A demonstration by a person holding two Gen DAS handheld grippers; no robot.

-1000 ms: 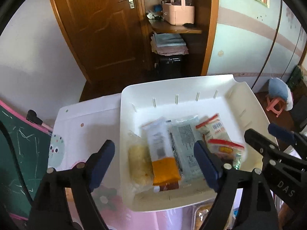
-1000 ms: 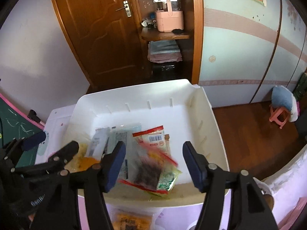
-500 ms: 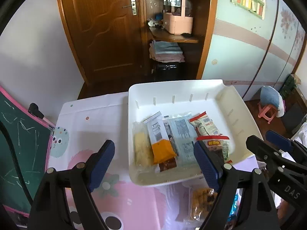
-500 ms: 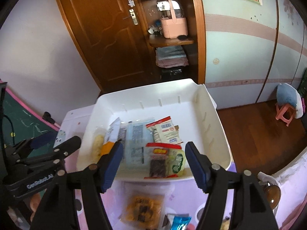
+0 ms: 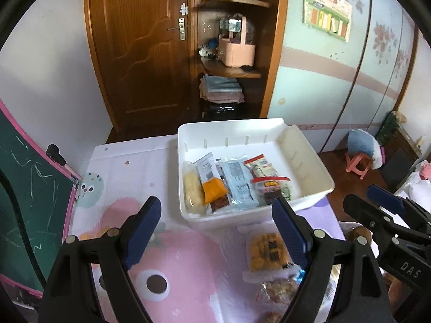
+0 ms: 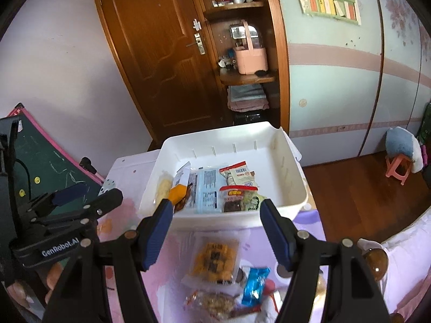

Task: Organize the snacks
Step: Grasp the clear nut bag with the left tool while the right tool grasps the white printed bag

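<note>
A white bin (image 5: 309, 158) (image 6: 293, 172) stands on the far right of the table and holds several snack packs in a row, among them an orange-ended pack (image 5: 212, 185) and a red-topped pack (image 5: 272, 188) (image 6: 237, 196). Near me on the cloth lie loose snacks: a clear bag of orange crackers (image 5: 269, 250) (image 6: 214, 258), a blue wrapper (image 6: 254, 282) and a brown snack bag (image 6: 215, 301). My left gripper (image 5: 215, 231) is open and empty, short of the bin. My right gripper (image 6: 215, 231) is open and empty above the cracker bag.
The table has a pink cartoon cloth (image 5: 172, 269). A green chalkboard (image 5: 24, 204) leans at the left. Behind stand a wooden door (image 5: 140, 43) and a shelf with a pink basket (image 5: 237, 51). A small stool (image 5: 358, 161) is on the floor at right.
Both grippers have pulled back and up from the bin. The red-topped pack that was between the right fingers now lies in the bin. Loose snacks on the cloth came into view.
</note>
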